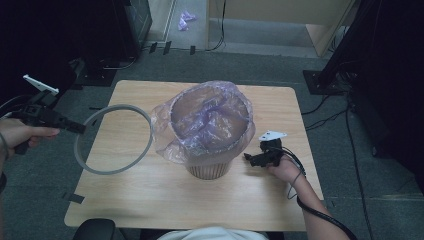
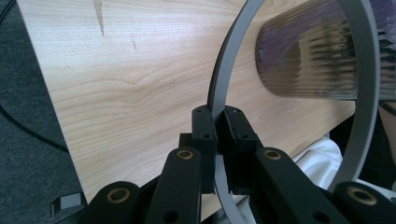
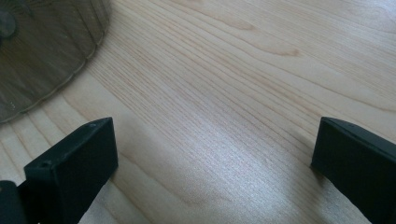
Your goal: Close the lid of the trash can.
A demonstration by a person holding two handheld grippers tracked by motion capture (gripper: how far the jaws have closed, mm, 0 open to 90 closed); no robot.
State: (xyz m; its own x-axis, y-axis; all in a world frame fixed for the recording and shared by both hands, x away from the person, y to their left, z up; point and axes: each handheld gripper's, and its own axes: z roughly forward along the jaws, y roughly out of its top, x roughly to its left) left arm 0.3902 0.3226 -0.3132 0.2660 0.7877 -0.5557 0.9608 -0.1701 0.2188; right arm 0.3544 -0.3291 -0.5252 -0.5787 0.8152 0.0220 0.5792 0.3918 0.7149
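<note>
Clearly, the left gripper has its jaws clamped on the grey ring, pinching the band at the ring's nine o'clock edge. In the left gripper view the ring runs up between the two pads, which press on it from both sides. Seen from the high view, the ring hangs tilted at about nine o'clock from the bin, over the left part of the table. Its three o'clock edge lies just beside the purple bag that is folded over the bin's rim; whether the two touch I cannot tell. The ring's nine o'clock side reaches about to the table's left edge, with grey carpet beyond it.

The right gripper sits low at about four o'clock from the bin, near its base. In the right gripper view its jaws stand wide apart with only bare wood between them, and the bin's ribbed base shows at ten o'clock. Open tabletop lies at six o'clock from the bin, toward the near edge, and a narrower strip runs along the far edge at twelve.
</note>
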